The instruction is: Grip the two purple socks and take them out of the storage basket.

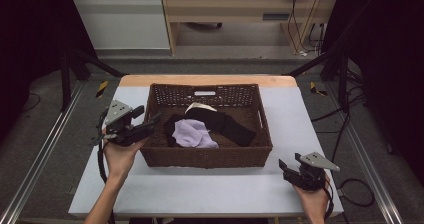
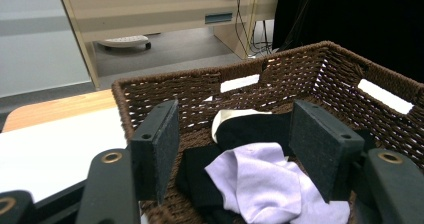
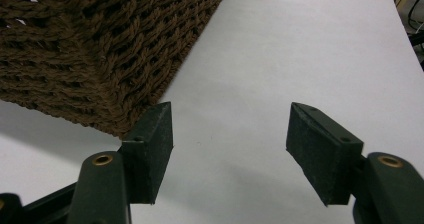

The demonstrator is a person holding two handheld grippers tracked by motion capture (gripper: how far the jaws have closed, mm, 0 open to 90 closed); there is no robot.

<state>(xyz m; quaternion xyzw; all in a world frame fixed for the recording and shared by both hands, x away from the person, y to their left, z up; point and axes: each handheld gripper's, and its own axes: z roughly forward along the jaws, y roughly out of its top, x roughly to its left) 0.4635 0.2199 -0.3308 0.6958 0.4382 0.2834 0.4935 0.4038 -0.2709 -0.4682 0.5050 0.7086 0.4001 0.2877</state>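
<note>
left gripper (image 1: 150, 120) at the left rim of the basket (image 1: 206, 157), jaws spread and empty, aimed at the lilac cloth (image 2: 260, 184) lying on the black cloth (image 1: 225, 124) inside. right gripper (image 1: 287, 170) over the table (image 1: 210, 191) by the basket's near right corner, jaws apart, empty.

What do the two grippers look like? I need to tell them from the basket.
Both the left gripper and the right gripper are black, each topped by a grey three-cornered plate and trailing a black cable. The jaws carry flat rectangular black pads on arms with brass-ringed holes. Forearms are bare, no sleeves.
</note>
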